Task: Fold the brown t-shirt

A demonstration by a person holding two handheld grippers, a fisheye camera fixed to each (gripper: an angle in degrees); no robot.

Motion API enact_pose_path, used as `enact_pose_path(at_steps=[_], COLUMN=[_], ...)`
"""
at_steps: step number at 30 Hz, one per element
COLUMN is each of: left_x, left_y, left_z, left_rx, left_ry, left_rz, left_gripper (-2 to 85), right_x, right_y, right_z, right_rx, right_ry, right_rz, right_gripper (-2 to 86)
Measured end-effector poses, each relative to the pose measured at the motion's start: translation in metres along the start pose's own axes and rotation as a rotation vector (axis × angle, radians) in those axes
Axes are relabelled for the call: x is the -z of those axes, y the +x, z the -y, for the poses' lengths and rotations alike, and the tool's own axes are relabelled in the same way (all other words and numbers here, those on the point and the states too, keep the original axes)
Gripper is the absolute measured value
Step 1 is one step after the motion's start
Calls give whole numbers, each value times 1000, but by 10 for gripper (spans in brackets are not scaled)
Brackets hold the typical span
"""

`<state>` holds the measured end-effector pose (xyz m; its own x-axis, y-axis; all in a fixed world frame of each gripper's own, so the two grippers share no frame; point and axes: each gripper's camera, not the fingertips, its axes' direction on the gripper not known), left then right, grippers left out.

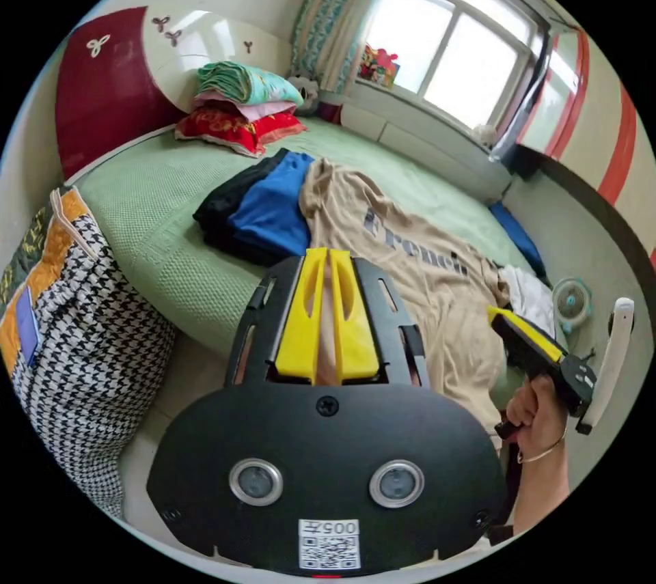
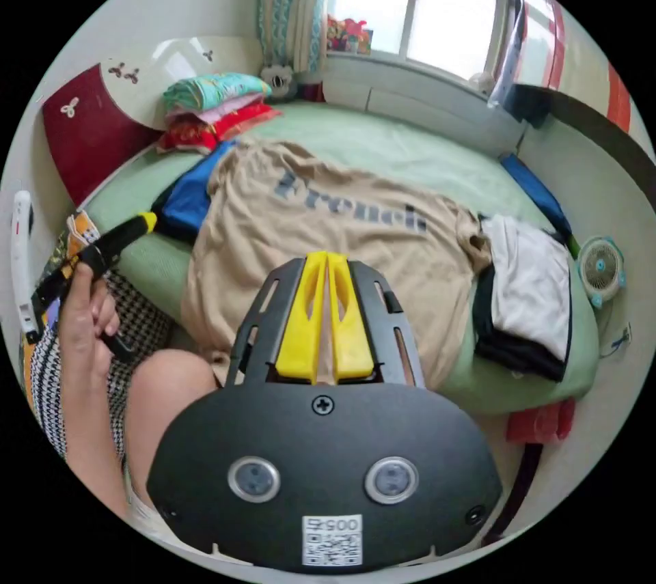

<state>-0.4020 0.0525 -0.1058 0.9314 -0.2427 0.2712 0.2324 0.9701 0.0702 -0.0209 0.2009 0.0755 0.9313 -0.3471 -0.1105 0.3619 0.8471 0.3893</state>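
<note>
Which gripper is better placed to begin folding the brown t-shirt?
Probably the right gripper: its view faces the middle of the brown t-shirt, spread flat on the bed. The left gripper is off to the side, near the blue garment.

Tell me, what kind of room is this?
Most likely a bedroom: a bed with a green cover, a headboard, and folded blankets piled at its head.

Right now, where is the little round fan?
In the right gripper view, the small round fan stands on the floor beyond the green bed's edge, beside the folded black-and-white clothes.
</note>
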Motion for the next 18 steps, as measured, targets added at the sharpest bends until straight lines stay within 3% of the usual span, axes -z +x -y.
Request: enact_pose_path(at_steps=[3, 7, 14, 18], left_x=[-24, -62, -123, -144], left_y=[-19, -31, -44, -51], left_z=[37, 82, 96, 113], left_rx=[42, 113, 134, 90], left_ry=[-4, 17, -102, -154], left_rz=[-34, -28, -53, -10], left_gripper=[76, 104, 112, 113], right_x=[-11, -59, -222, -285], right_y=[-20, -56, -103, -113], right_z=[72, 192, 340, 370], right_rx=[86, 195, 174, 138], right_ry=[108, 36, -362, -427], right_rz=[110, 313, 382, 373], right_gripper=[44, 107, 115, 110])
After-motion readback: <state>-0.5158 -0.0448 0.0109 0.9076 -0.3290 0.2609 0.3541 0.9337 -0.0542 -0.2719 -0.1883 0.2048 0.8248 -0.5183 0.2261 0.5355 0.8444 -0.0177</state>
